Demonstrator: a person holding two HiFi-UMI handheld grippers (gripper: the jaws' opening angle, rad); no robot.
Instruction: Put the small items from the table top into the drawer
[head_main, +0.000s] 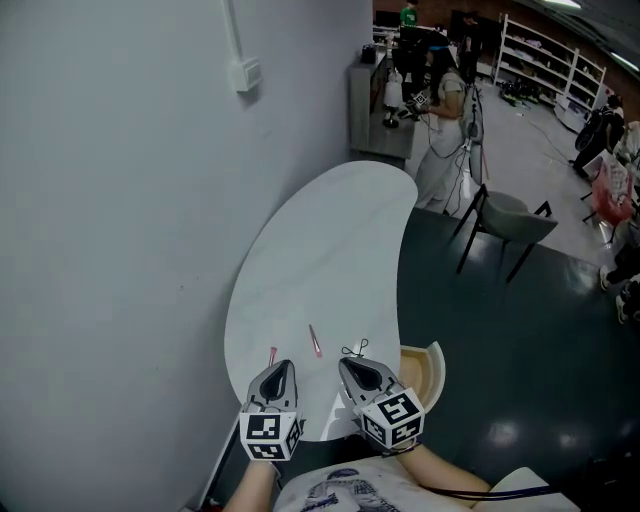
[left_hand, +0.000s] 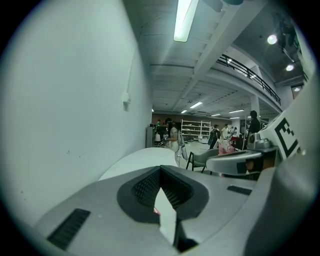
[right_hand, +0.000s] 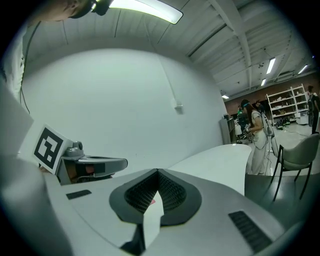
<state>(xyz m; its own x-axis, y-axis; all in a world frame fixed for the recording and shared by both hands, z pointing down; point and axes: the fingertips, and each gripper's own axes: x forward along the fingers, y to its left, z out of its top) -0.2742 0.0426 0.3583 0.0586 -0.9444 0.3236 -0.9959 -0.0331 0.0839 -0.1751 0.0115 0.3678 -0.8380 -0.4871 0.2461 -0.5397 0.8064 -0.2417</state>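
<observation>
A pale wall (head_main: 120, 200) runs along the left side of the white, bean-shaped table (head_main: 320, 230). At the table's near right edge a drawer (head_main: 420, 368) stands pulled out, its light wooden inside showing.

Both forearms come in over the table's near end, side by side. Each gripper points along the table top and is tipped slightly down. The left gripper (head_main: 284, 364) is over the table's near left part. The right gripper (head_main: 343, 361) is over its near middle, just left of the drawer.

In the left gripper view the two jaws meet at their tips with nothing between them. The right gripper view shows the same: ribbed pads pressed together and empty.

Three small items lie on the table top, outside the drawer and just beyond the tips.
- A pink stick (head_main: 315, 341) lies between the two grippers, a little farther along the table than either tip and touching neither.
- A short pink piece (head_main: 272, 354) lies just ahead of the left gripper's tip; whether they touch cannot be told.
- A thin black wiry item (head_main: 356, 349) sits just ahead of the right gripper's tip, toward the table's drawer-side edge.
</observation>
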